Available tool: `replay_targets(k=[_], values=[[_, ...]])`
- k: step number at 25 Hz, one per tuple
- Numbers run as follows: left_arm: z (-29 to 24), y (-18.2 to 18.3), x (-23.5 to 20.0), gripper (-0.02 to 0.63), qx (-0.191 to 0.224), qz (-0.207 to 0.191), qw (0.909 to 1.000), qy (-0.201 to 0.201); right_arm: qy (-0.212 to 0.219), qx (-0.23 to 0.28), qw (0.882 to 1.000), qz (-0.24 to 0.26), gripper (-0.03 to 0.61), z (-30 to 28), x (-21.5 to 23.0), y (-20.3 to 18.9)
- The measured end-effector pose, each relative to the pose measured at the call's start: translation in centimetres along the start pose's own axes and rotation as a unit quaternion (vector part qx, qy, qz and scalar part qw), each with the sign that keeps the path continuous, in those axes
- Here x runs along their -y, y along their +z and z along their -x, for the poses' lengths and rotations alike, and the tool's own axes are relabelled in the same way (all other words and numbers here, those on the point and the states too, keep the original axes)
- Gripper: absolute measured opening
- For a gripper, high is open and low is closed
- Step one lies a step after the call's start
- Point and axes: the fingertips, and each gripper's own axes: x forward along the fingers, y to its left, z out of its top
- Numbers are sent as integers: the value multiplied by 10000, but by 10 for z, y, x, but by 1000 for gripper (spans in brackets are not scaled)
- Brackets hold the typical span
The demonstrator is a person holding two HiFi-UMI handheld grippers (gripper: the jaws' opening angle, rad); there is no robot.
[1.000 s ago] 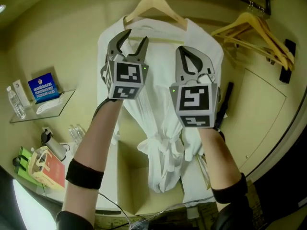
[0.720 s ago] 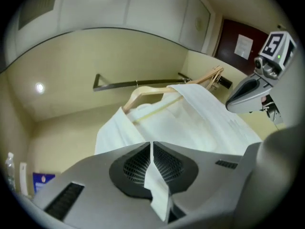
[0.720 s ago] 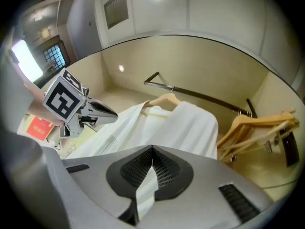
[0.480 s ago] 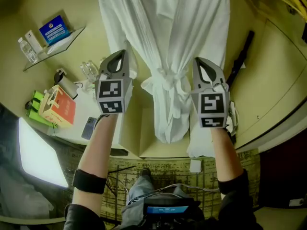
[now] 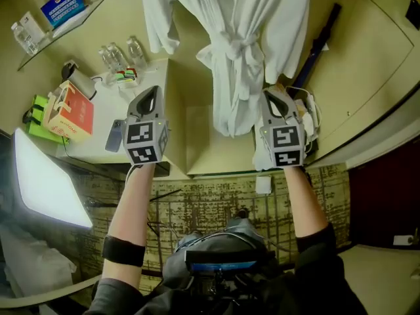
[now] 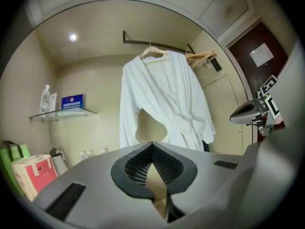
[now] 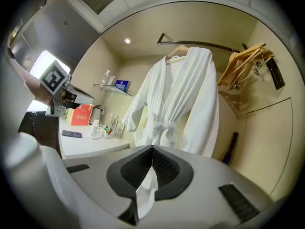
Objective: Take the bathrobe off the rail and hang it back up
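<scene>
Overhead, the bathrobe [image 5: 239, 38] is hanging from a wooden hanger [image 6: 153, 51] that is hooking over the dark rail [image 6: 157, 44]. Its belt is sitting knotted at the waist and its sleeves are dangling at either side. In the left gripper view the bathrobe [image 6: 164, 99] is showing above and beyond the jaw tips, well apart from them. In the right gripper view the bathrobe [image 7: 181, 99] is likewise hanging out ahead on its hanger [image 7: 178, 49], clear of the jaws.

The left gripper [image 5: 153, 90] is pointing toward the wall to the left of the robe's hem. Its jaws are pressing together with nothing between them, as its own view [image 6: 152, 145] is showing. The right gripper [image 5: 270, 92] is pointing at the robe's lower right edge in the head view. Its jaws [image 7: 152, 148] are also meeting tip to tip and gripping nothing, and the white sliver below the tips is only showing through from behind.

A bunch of spare wooden hangers [image 7: 243, 61] is hanging further right along the rail [image 7: 209, 44]. A dark long thing [image 5: 315, 44] is leaning against the wall to the robe's right.

To the left, a white worktop [image 5: 98, 126] is carrying a red carton [image 5: 69, 110], a phone [image 5: 115, 135] and some small bottles and glasses [image 5: 118, 58]. Above it, a glass shelf [image 5: 62, 25] is holding a blue card [image 5: 62, 5] and a water bottle [image 5: 23, 37]. Patterned carpet [image 5: 210, 205] is lying under the person's arms.
</scene>
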Motion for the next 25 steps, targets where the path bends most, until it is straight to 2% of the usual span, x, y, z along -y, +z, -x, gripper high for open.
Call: replay_targets(k=[2, 6, 13, 19, 25], values=[[18, -23, -4, 2, -57, -38, 9999, -85, -100, -253, 9996, -8, 23, 12, -17, -20], [52, -66, -21, 2, -214, 266, 9991, -236, -164, -648, 9972, -338, 23, 35, -57, -57], [101, -117, -33, 2, -445, 571, 9966, -395, -283, -950, 9907, -936, 23, 82, -99, -98], [131, -145, -25, 2, -624, 781, 9935, -550, -352, -1119, 9867, -1127, 23, 110, -121, -117], [145, -154, -26, 0, -607, 870, 9928, -559, -398, -1227, 9845, -1188, 23, 122, -131, -128]])
